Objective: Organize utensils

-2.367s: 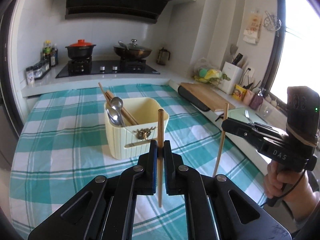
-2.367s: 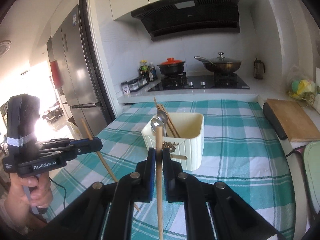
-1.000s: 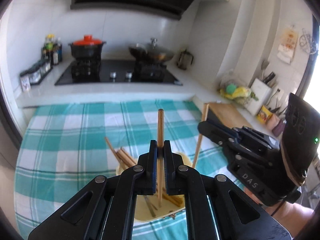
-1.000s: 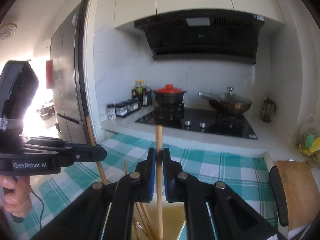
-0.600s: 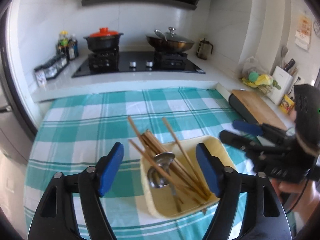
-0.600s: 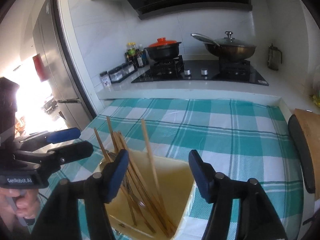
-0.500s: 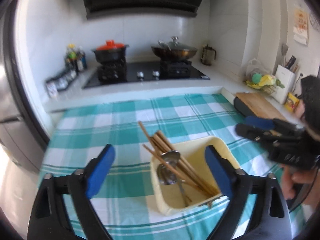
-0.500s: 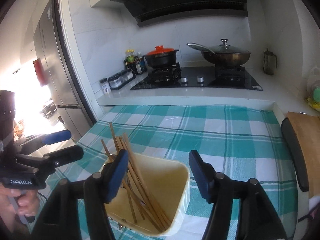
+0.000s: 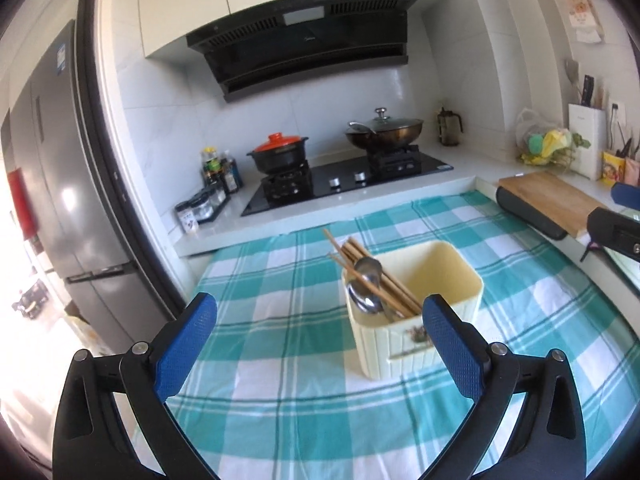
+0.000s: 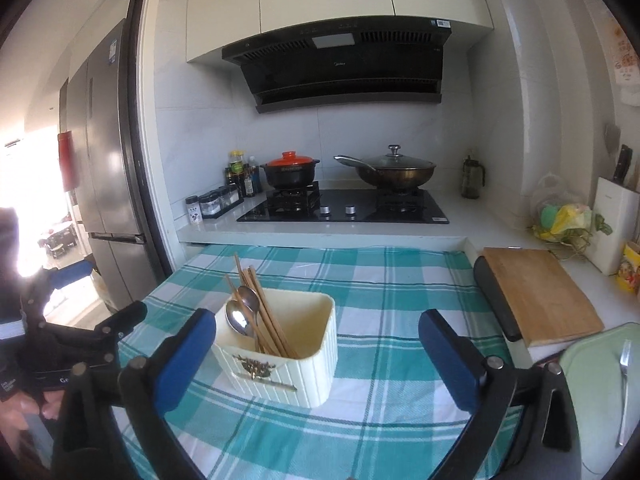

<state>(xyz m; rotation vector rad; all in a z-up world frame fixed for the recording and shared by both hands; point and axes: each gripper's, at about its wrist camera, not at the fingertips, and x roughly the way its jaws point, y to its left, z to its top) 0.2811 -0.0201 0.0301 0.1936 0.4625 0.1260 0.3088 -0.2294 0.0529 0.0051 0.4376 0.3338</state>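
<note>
A cream utensil holder point(image 9: 416, 320) point(image 10: 288, 364) stands on the teal checked tablecloth point(image 9: 280, 360). Several wooden chopsticks point(image 9: 376, 272) point(image 10: 260, 304) and two metal spoons point(image 9: 368, 280) point(image 10: 240, 320) lean in its left side. My left gripper point(image 9: 318, 320) is open and empty, a little short of the holder. My right gripper point(image 10: 316, 336) has its jaws opening wide, with nothing gripped between them; the holder sits beyond them. The left gripper's fingers point(image 10: 124, 318) show at the left of the right wrist view, and the right gripper's fingers point(image 9: 616, 232) at the right edge of the left wrist view.
A wooden cutting board point(image 10: 536, 292) lies on the counter to the right. A pale green tray point(image 10: 592, 360) with a fork point(image 10: 624, 380) is beside it. Behind the table are the hob point(image 10: 344, 208), a red-lidded pot point(image 10: 290, 172), a wok point(image 10: 396, 172) and spice jars point(image 10: 216, 200). A fridge point(image 9: 52, 200) stands at the left.
Each gripper was shut on a chopstick over the holder; both have opened, the chopsticks now lie in the holder, and both grippers have drawn back from it.
</note>
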